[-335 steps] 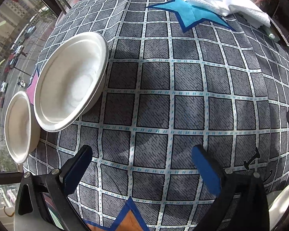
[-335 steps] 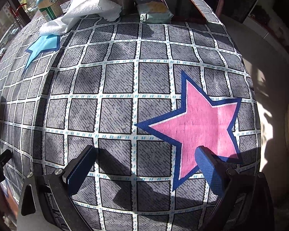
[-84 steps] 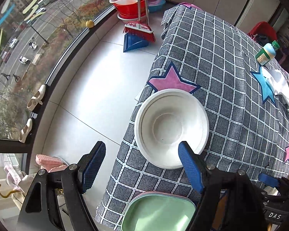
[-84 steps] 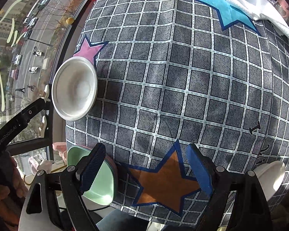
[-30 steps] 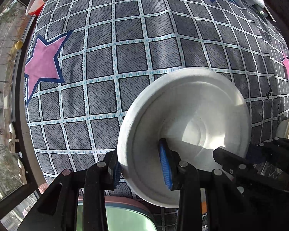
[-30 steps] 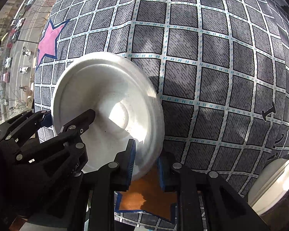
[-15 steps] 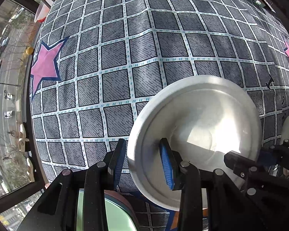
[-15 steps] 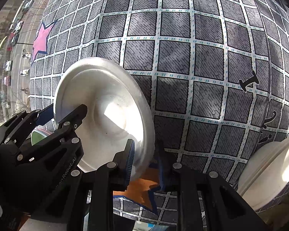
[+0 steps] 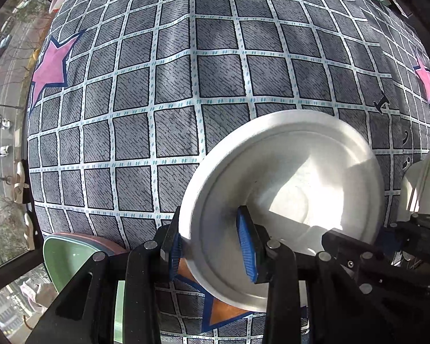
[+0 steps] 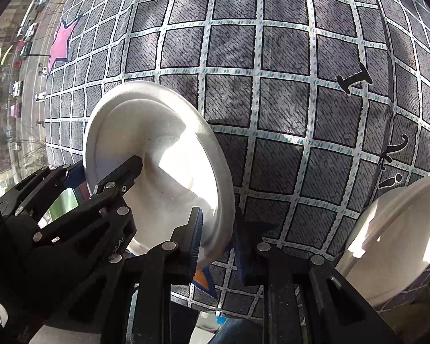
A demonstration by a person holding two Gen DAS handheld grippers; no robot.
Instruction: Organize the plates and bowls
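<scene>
Left wrist view: the left hand-held gripper point(image 9: 212, 250) is clamped on the white bowl's point(image 9: 286, 200) near rim, the bowl tilted above the checked counter point(image 9: 215, 71). The right hand-held gripper point(image 10: 218, 243) pinches the opposite rim. No legible writing.

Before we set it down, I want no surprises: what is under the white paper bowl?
Under the white paper bowl shows the grey checked tablecloth with an orange star. The rest beneath it is covered.
</scene>
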